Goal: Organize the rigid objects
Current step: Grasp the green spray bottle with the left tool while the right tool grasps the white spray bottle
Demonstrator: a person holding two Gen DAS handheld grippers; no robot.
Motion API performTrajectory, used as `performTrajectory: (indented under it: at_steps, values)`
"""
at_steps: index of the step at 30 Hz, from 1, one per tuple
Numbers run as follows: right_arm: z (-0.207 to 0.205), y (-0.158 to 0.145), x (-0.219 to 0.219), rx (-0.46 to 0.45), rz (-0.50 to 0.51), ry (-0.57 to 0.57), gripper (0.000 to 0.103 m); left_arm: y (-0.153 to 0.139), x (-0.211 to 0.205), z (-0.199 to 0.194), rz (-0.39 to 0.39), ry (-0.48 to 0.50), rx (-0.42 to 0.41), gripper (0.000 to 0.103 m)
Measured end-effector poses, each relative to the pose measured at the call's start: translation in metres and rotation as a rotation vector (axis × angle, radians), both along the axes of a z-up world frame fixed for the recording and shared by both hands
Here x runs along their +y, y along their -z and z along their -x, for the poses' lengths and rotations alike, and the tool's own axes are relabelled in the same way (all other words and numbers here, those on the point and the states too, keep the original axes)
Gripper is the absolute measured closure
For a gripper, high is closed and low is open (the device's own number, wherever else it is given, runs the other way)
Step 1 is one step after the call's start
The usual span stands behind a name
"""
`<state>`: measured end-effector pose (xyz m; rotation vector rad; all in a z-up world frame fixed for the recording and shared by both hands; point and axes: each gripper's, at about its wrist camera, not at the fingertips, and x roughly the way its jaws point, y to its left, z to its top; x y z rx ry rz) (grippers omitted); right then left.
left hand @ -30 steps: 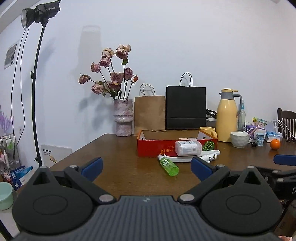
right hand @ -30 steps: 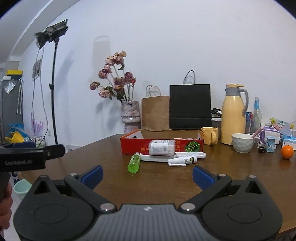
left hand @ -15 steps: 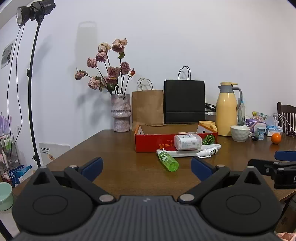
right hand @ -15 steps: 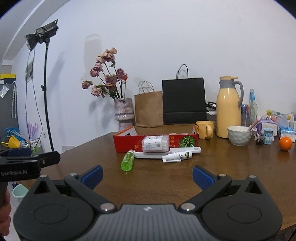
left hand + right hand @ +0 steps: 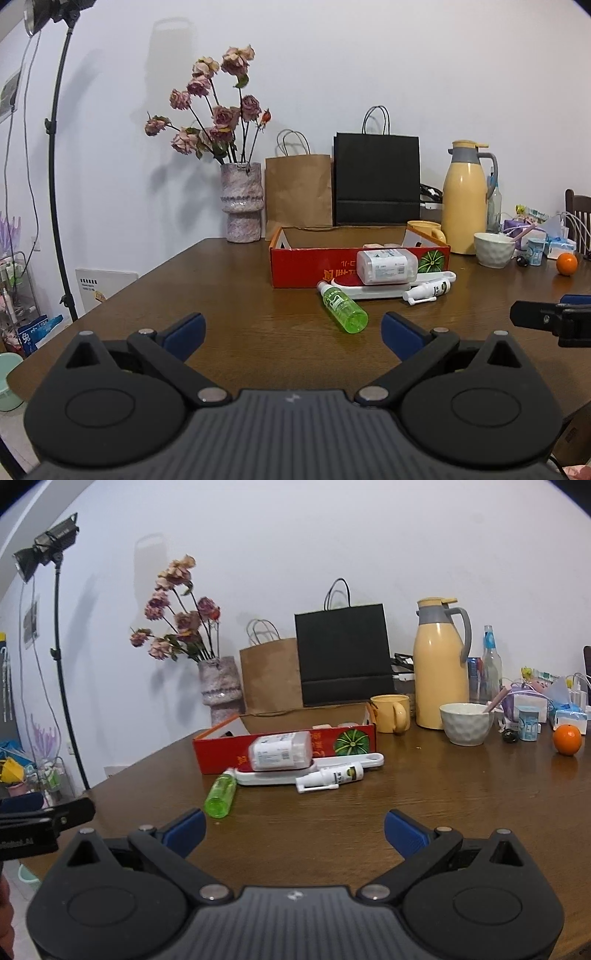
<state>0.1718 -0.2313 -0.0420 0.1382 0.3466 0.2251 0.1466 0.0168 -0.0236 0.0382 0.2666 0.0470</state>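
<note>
A red cardboard box (image 5: 306, 266) (image 5: 221, 747) sits open on the brown table. In front of it lie a green bottle (image 5: 343, 308) (image 5: 221, 793), a white flat tool (image 5: 380, 290) (image 5: 332, 764) with a white rectangular container (image 5: 386, 262) (image 5: 280, 751) resting on it, and a small white spray bottle (image 5: 428, 290) (image 5: 330, 777). My left gripper (image 5: 291, 334) is open above the table's near edge, short of the green bottle. My right gripper (image 5: 293, 830) is also open, empty, and short of the spray bottle.
A vase of dried roses (image 5: 242, 206), a brown paper bag (image 5: 298, 192) and a black bag (image 5: 376, 181) stand at the back. A yellow thermos (image 5: 439, 668), yellow mug (image 5: 391, 712), white bowl (image 5: 465, 723) and an orange (image 5: 567, 739) crowd the right side. A light stand (image 5: 55, 166) rises at left.
Both grippers have moved forward and a little higher, so the box and the objects in front of it look nearer. Their fingers stay open. Nothing on the table moved.
</note>
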Motion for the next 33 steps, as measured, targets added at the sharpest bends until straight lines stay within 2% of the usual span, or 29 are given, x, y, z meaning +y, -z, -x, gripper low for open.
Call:
performTrajectory:
  at_steps: [3, 8, 14, 18, 22, 25, 27, 28, 29, 30, 33]
  values:
    - [-0.017, -0.003, -0.001, -0.003, 0.02, -0.009, 0.0, -0.002, -0.005, -0.019, -0.004, 0.012, 0.013, 0.0]
    - [-0.053, -0.009, -0.006, -0.005, 0.06, -0.023, 0.001, -0.01, -0.021, -0.058, -0.005, 0.107, 0.0, 0.0]
    - [-0.109, -0.014, -0.009, 0.019, 0.118, -0.071, 0.006, -0.012, -0.04, -0.118, -0.016, 0.191, 0.034, 0.0]
    - [-0.144, -0.016, -0.008, 0.032, 0.161, -0.107, 0.006, -0.003, -0.048, -0.156, -0.043, 0.203, 0.09, 0.0]
    - [-0.18, -0.006, -0.007, 0.07, 0.18, -0.139, 0.007, 0.012, -0.043, -0.198, 0.011, 0.207, 0.177, 0.0]
    - [-0.21, 0.003, -0.003, 0.134, 0.172, -0.182, 0.023, 0.027, -0.038, -0.222, 0.026, 0.164, 0.244, 0.0]
    - [-0.224, 0.008, 0.0, 0.155, 0.155, -0.208, 0.042, 0.034, -0.034, -0.232, 0.031, 0.157, 0.272, 0.012]
    - [-0.231, 0.009, 0.002, 0.165, 0.147, -0.219, 0.047, 0.036, -0.032, -0.236, 0.035, 0.153, 0.285, 0.016]
    - [-0.239, 0.011, 0.003, 0.171, 0.143, -0.228, 0.052, 0.037, -0.029, -0.238, 0.045, 0.153, 0.3, 0.024]
    - [-0.245, 0.013, 0.005, 0.174, 0.142, -0.231, 0.053, 0.039, -0.027, -0.24, 0.057, 0.152, 0.317, 0.03]
    - [-0.262, 0.024, 0.009, 0.202, 0.164, -0.244, 0.056, 0.043, -0.021, -0.241, 0.095, 0.151, 0.349, 0.037]
